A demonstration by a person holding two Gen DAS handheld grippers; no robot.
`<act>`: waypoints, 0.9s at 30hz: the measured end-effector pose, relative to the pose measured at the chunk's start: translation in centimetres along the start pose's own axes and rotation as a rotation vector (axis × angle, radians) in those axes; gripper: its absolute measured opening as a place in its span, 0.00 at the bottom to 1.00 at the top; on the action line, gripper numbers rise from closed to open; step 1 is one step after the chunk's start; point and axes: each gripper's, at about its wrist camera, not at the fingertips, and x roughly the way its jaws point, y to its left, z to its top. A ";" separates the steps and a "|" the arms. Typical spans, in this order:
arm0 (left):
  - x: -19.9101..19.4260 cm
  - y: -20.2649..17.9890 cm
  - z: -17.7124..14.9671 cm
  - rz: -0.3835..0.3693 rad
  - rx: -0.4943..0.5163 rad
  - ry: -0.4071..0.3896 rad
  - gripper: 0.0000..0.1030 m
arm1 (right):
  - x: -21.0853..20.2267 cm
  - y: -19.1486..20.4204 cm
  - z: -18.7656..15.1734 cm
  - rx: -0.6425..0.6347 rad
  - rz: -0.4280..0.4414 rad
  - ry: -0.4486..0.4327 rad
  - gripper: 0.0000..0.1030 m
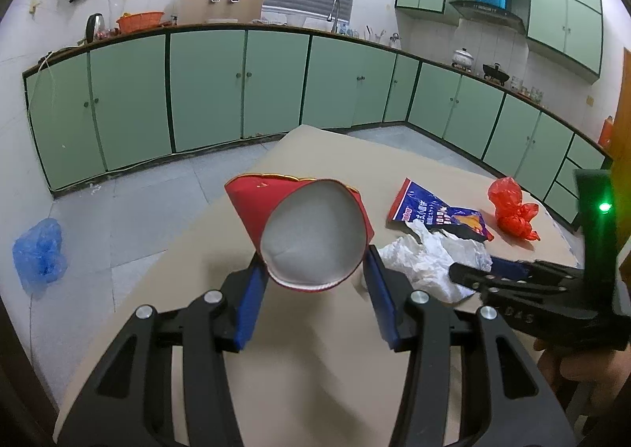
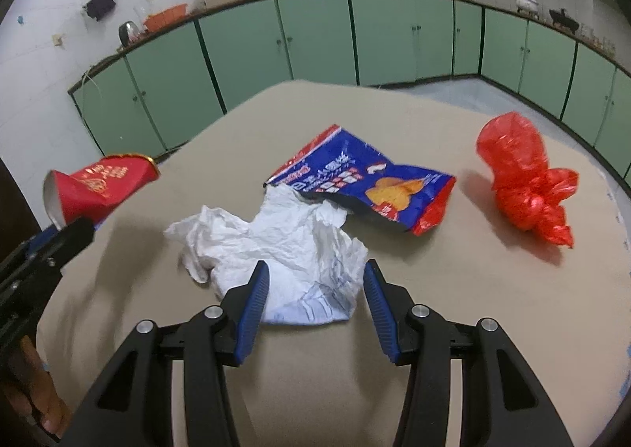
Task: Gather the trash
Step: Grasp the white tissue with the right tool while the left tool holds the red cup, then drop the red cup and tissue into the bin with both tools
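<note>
The left tool (image 1: 313,269) holds a red paper cup with a white lining (image 1: 307,234) clear of the desk, mouth turned back toward the tool. Its blue-padded fingers (image 1: 252,305) sit at either side of the cup's rim; the right wrist view shows the cup tilted and off the surface, so the grip is judged firm, though the contact points themselves are partly hidden.

The right tool (image 2: 315,289) stands open, its fingers (image 2: 254,305) straddling the near edge of a crumpled white paper sheet with faint blue print (image 2: 276,246). Whether the pads already touch the paper cannot be told.

Step in hand, as judged: collection is partway. One item is lifted; the second is lined up for pickup. The next move calls for the right tool to descend slightly and close on a raised fold of the paper, since a flat edge would likely slip out.

Condition of the remaining trash on the tan round desk (image 2: 493,289):
- The white paper is loose and soft, and will compress.
- A torn blue foil snack bag with a red border (image 2: 363,183) lies flat just behind it, its open end touching or overlapping the paper.
- A knotted red plastic bag (image 2: 520,179) sits well apart to the right.

No bin is in view. A blue plastic bag (image 1: 37,254) lies on the floor.
</note>
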 end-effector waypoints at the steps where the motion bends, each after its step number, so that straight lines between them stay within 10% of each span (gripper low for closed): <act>1: 0.0 0.0 0.0 -0.001 0.000 0.002 0.45 | 0.0 0.1 -0.1 -0.006 -0.003 0.004 0.12; 16: -4.3 -3.0 -0.1 -0.038 0.048 -0.025 0.45 | -11.1 -1.7 -3.4 0.013 0.031 -0.096 0.03; 27: -10.9 -13.5 -3.2 -0.240 0.189 -0.020 0.45 | -25.3 -9.9 -12.3 0.167 -0.136 -0.152 0.03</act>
